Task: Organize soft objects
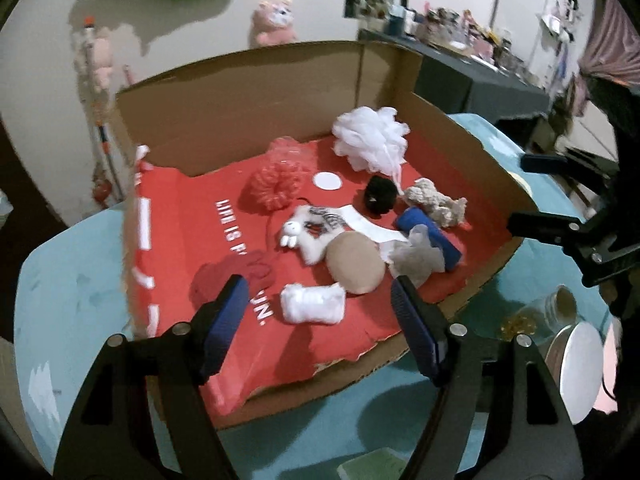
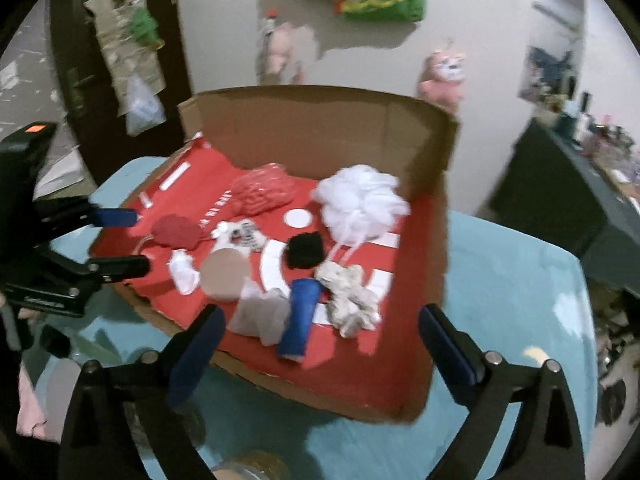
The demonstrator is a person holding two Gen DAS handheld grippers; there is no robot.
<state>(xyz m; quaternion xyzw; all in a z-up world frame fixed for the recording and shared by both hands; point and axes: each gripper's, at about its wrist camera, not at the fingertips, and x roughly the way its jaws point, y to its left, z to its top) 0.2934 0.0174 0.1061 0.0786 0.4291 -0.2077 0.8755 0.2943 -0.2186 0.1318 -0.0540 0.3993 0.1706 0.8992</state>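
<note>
**Two empty grippers hover at the near edge of a box of soft things**

A shallow cardboard box point(image 1: 248, 92) with a red floor sits on a light blue table point(image 1: 72, 280). Nearly a dozen soft objects lie scattered inside it. The left gripper point(image 1: 316, 320) is held wide with nothing between its jaws, above the box's near edge and pointing down into it. Directly ahead of it, closest of all, lies a small white roll of cloth point(image 1: 313, 303), its long axis running side to side across the gripper's line. Just beyond sit a tan round pad point(image 1: 355, 262), a white plush toy point(image 1: 310, 232) and, to the left, a dark red cloth point(image 1: 224, 276).

The right gripper point(image 2: 320, 344) is spread even wider, also empty. Nearest to it are a grey pouch point(image 2: 262, 314) and a blue roll point(image 2: 299, 320), whose long axis points roughly toward the gripper. A beige knotted cloth point(image 2: 350, 294) lies beside the roll.

Farther back are a black pom-pom point(image 1: 380, 196), a white mesh puff point(image 1: 370, 142) and a red mesh puff point(image 1: 276, 184). A glass jar point(image 1: 560, 320) stands outside the box on the table. The objects crowd one another, so neighbours could likely be nudged.
</note>
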